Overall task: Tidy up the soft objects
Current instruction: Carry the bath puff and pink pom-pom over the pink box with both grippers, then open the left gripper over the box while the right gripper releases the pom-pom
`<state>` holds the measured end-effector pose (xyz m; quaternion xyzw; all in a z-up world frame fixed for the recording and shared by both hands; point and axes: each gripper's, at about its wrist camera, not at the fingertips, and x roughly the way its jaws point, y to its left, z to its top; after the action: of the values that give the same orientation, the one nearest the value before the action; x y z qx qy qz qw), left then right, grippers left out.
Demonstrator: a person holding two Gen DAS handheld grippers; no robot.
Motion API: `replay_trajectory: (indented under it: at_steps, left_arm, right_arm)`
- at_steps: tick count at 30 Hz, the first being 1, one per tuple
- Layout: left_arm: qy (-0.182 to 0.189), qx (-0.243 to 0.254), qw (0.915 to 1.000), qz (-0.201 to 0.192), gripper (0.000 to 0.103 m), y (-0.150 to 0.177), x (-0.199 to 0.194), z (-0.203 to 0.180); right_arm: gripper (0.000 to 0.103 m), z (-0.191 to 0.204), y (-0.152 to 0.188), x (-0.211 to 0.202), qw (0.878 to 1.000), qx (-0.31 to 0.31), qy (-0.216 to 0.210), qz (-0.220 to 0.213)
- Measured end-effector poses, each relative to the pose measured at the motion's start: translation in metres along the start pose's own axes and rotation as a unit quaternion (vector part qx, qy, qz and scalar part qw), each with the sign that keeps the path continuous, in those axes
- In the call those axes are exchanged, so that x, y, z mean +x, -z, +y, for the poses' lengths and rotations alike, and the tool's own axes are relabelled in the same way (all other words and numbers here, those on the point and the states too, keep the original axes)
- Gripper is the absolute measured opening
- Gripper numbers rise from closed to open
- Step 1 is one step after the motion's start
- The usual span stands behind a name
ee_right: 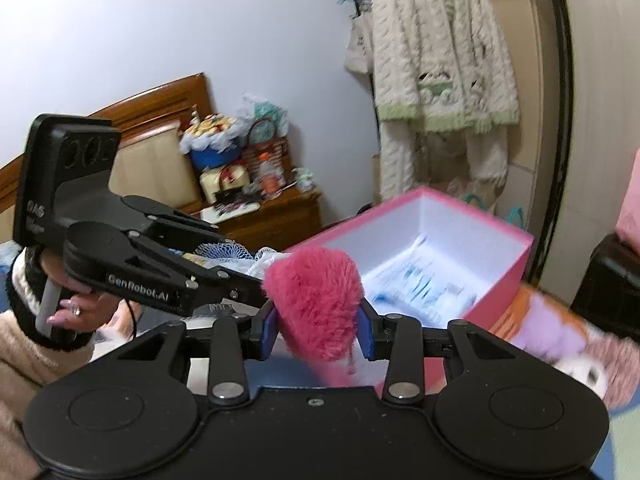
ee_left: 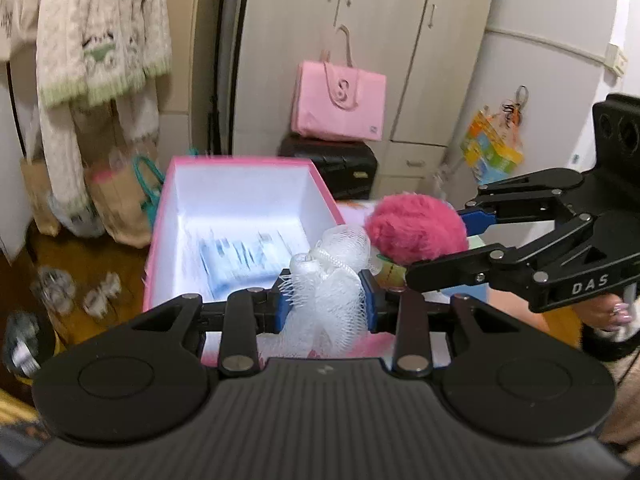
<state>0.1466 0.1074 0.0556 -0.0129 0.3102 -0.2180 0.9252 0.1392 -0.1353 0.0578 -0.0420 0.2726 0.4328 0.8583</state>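
Note:
My left gripper [ee_left: 325, 304] is shut on a white mesh bath puff [ee_left: 332, 280], which bulges up between its blue pads. The right gripper [ee_right: 318, 324] is shut on a fluffy pink pompom [ee_right: 316, 300]; in the left wrist view the same pompom [ee_left: 416, 228] shows at the end of that gripper, to the right of the puff. An open pink box [ee_left: 240, 168] with a white inside stands just beyond both grippers, with blurred blue and white items on its floor. Seen from the right wrist, the box [ee_right: 516, 268] lies ahead and to the right.
A pink tote [ee_left: 340, 100] rests on a black case [ee_left: 332, 164] against pale wardrobes. A knitted cardigan [ee_right: 440, 60] hangs on the wall near paper bags [ee_left: 120, 200]. A cluttered wooden nightstand [ee_right: 272, 216] stands behind. Plush items [ee_right: 568, 332] lie right of the box.

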Motion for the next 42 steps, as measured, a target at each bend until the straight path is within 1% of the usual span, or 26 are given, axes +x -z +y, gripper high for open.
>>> replay_trajectory:
  at_steps: [3, 6, 8, 10, 15, 19, 21, 24, 27, 29, 30, 31, 33, 37, 42]
  left_arm:
    - [-0.009, 0.007, 0.9999, -0.011, 0.033, -0.012, 0.023, 0.012]
    - [-0.01, -0.006, 0.9999, -0.008, 0.033, -0.02, 0.05, 0.028]
    - [-0.017, -0.009, 0.9998, -0.003, 0.033, -0.027, 0.068, 0.036]
    - [-0.033, 0.0, 0.9995, 0.002, 0.033, -0.034, 0.086, 0.039]
    - [-0.066, 0.017, 0.9965, 0.047, 0.033, -0.054, 0.134, 0.045]
    - [-0.101, 0.055, 0.9898, 0.085, 0.033, -0.066, 0.17, 0.047]
    - [-0.103, 0.062, 0.9872, 0.104, 0.033, -0.069, 0.183, 0.051]
    - [-0.096, 0.057, 0.9853, 0.129, 0.034, -0.068, 0.198, 0.055]
    - [-0.097, 0.047, 0.9842, 0.14, 0.039, -0.064, 0.206, 0.058]
    - [-0.106, 0.042, 0.9831, 0.143, 0.048, -0.062, 0.209, 0.059]
    - [-0.108, 0.04, 0.983, 0.143, 0.05, -0.061, 0.21, 0.059]
    - [-0.108, 0.035, 0.9833, 0.142, 0.055, -0.061, 0.21, 0.061]
    - [-0.104, 0.026, 0.9844, 0.139, 0.06, -0.062, 0.205, 0.062]
    - [-0.086, 0.015, 0.9883, 0.125, 0.068, -0.061, 0.187, 0.061]
    - [-0.078, 0.01, 0.9897, 0.12, 0.071, -0.055, 0.164, 0.058]
  right_arm:
    - [0.044, -0.016, -0.017, 0.016, 1.0, 0.014, 0.001, 0.004]
    - [0.044, -0.037, -0.027, 0.036, 0.999, 0.043, -0.015, 0.013]
    - [0.044, -0.045, -0.03, 0.05, 0.999, 0.046, -0.004, 0.018]
    - [0.044, -0.056, -0.035, 0.064, 0.998, 0.047, 0.003, 0.029]
    - [0.044, -0.094, -0.051, 0.103, 0.997, 0.056, 0.021, 0.057]
    - [0.044, -0.122, -0.057, 0.134, 0.993, 0.071, 0.037, 0.083]
    - [0.044, -0.133, -0.057, 0.144, 0.992, 0.08, 0.041, 0.091]
    - [0.044, -0.144, -0.055, 0.154, 0.99, 0.087, 0.046, 0.096]
    - [0.044, -0.15, -0.052, 0.161, 0.99, 0.082, 0.053, 0.102]
    - [0.044, -0.15, -0.05, 0.168, 0.99, 0.07, 0.063, 0.108]
    - [0.045, -0.151, -0.051, 0.171, 0.989, 0.065, 0.07, 0.109]
    - [0.046, -0.151, -0.05, 0.175, 0.989, 0.059, 0.082, 0.109]
    - [0.05, -0.154, -0.05, 0.179, 0.988, 0.058, 0.092, 0.106]
    - [0.051, -0.168, -0.047, 0.169, 0.988, 0.103, 0.061, 0.093]
    - [0.051, -0.165, -0.041, 0.149, 0.988, 0.123, 0.04, 0.08]
